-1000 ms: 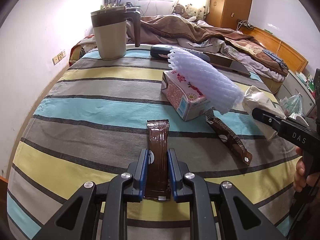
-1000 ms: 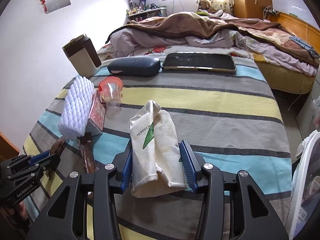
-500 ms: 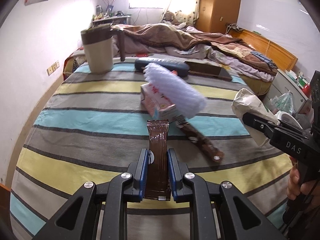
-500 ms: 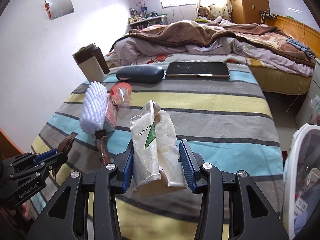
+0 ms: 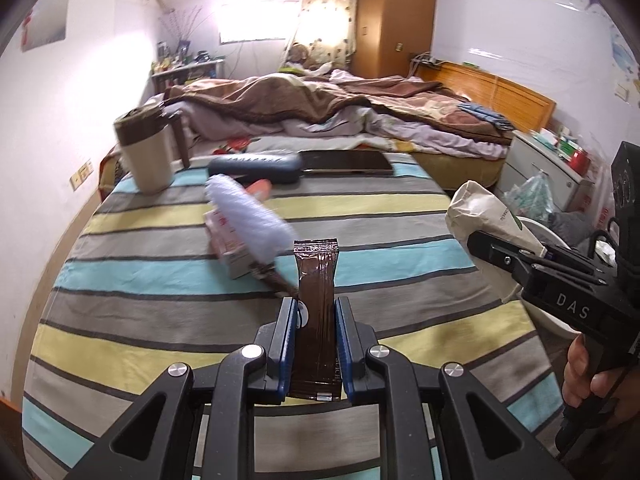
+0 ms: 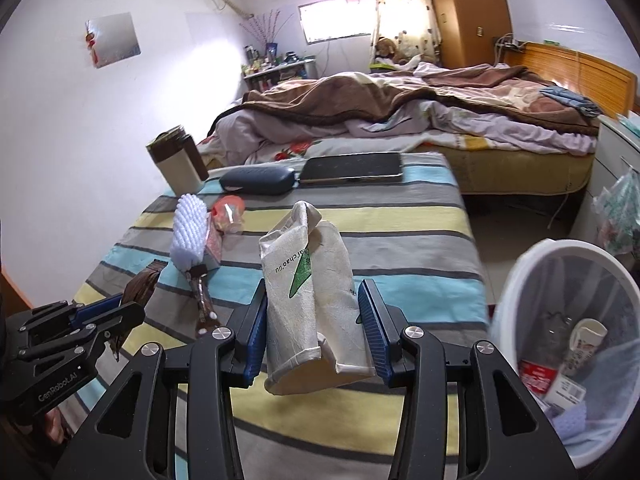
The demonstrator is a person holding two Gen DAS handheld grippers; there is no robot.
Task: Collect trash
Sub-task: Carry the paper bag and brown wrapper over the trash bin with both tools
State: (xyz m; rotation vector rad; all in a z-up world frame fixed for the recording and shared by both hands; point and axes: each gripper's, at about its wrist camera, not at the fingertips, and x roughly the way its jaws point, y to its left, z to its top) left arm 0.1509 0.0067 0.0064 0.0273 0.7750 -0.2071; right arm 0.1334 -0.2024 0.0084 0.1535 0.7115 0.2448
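Your left claw (image 5: pixel 316 320) is clamped on a brown wrapper (image 5: pixel 316 280), a long flat sachet that stands up between the blue pads above the striped worktop (image 5: pixel 160 280). Your right claw (image 6: pixel 314 312) is clamped on a crumpled white paper bag (image 6: pixel 308 280) with a green leaf print, its folded top pointing away from you; in the left wrist view the same bag (image 5: pixel 486 216) juts from that claw at the right edge, and your hand (image 5: pixel 588 372) grips the handle below it. To the right of the worktop, on the floor, stands a white trash bin (image 6: pixel 516 280) lined with a clear bag, with a few packets already lying in it. Left on the worktop are a white foam net sleeve (image 6: pixel 188 236) resting on a small pink carton (image 6: pixel 214 246), a second brown wrapper (image 6: pixel 204 304) just beside them, and a crushed orange cup (image 6: pixel 228 212) behind. At the far edge sit a beige lidded mug (image 6: pixel 176 166), a dark blue case (image 6: pixel 258 180) and a tablet (image 6: pixel 352 166) side by side.
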